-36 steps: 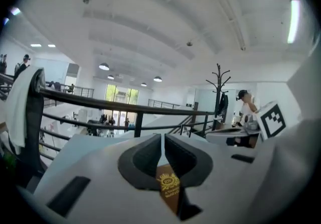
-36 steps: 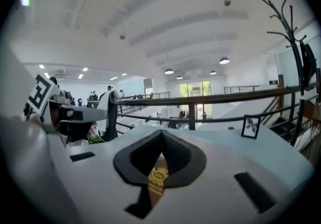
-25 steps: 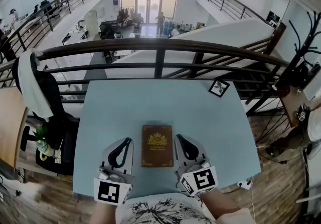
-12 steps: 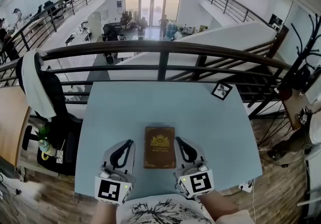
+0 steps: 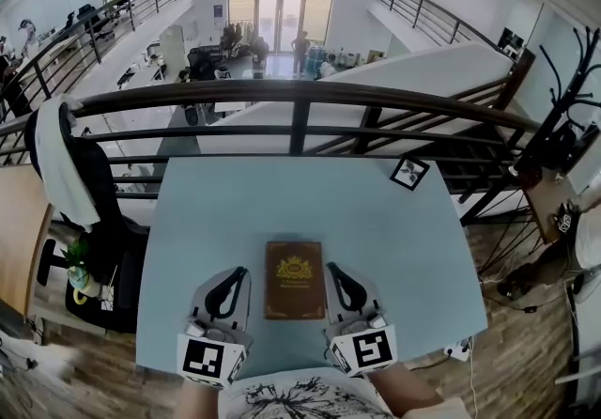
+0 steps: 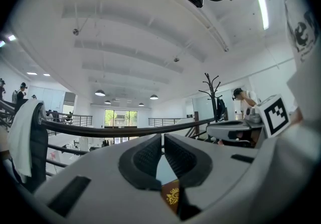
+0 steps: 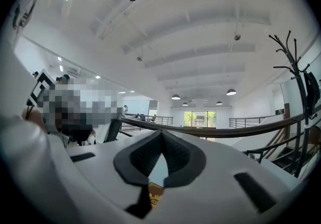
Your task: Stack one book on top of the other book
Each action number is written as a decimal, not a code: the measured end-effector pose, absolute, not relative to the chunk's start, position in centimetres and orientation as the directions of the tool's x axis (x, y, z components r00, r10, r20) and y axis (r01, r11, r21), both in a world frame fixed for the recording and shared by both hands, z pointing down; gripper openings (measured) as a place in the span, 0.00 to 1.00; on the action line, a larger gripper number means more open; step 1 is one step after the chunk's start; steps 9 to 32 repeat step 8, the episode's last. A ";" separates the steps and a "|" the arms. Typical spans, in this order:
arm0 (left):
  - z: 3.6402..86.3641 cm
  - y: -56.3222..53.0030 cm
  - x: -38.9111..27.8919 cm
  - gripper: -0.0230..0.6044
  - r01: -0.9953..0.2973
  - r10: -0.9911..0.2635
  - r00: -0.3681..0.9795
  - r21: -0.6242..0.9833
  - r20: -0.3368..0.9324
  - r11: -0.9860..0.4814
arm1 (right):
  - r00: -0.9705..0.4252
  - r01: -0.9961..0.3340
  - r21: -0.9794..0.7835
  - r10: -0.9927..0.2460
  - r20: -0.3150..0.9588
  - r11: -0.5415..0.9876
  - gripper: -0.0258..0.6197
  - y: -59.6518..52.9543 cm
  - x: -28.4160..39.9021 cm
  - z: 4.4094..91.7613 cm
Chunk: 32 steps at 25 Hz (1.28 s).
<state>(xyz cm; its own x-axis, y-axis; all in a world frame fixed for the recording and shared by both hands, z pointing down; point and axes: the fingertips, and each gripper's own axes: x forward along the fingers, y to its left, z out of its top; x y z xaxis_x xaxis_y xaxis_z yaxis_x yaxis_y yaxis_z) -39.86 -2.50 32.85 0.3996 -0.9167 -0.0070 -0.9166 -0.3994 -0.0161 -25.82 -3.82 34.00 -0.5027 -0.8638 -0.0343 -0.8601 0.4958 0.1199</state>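
Note:
A brown book (image 5: 294, 279) with a gold crest lies flat on the light blue table (image 5: 282, 201), near its front edge. I see a single cover; whether another book lies under it I cannot tell. My left gripper (image 5: 237, 274) rests just left of the book, jaws shut and empty. My right gripper (image 5: 332, 271) rests just right of it, also shut and empty. In the left gripper view the shut left gripper (image 6: 163, 140) shows a sliver of the book (image 6: 172, 196) below its pads. The right gripper view has the right gripper (image 7: 160, 135) closed above the book (image 7: 154, 194).
A square marker card (image 5: 409, 172) lies at the table's far right corner. A dark railing (image 5: 300, 93) runs behind the table. A black chair with a white cloth (image 5: 66, 173) stands to the left, and a coat rack (image 5: 563, 116) to the right.

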 end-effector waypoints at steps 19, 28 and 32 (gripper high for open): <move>33.9 -2.9 -40.0 0.07 -0.921 -0.921 0.389 0.030 0.016 -0.389 | -0.481 -0.870 0.131 -0.876 -0.021 0.475 0.02 -4.0 -25.6 34.7; 33.9 -2.9 -40.0 0.07 -0.921 -0.921 0.389 0.030 0.016 -0.389 | -0.481 -0.870 0.131 -0.876 -0.021 0.475 0.02 -4.0 -25.6 34.7; 33.9 -2.9 -40.0 0.07 -0.921 -0.921 0.389 0.030 0.016 -0.389 | -0.481 -0.870 0.131 -0.876 -0.021 0.475 0.02 -4.0 -25.6 34.7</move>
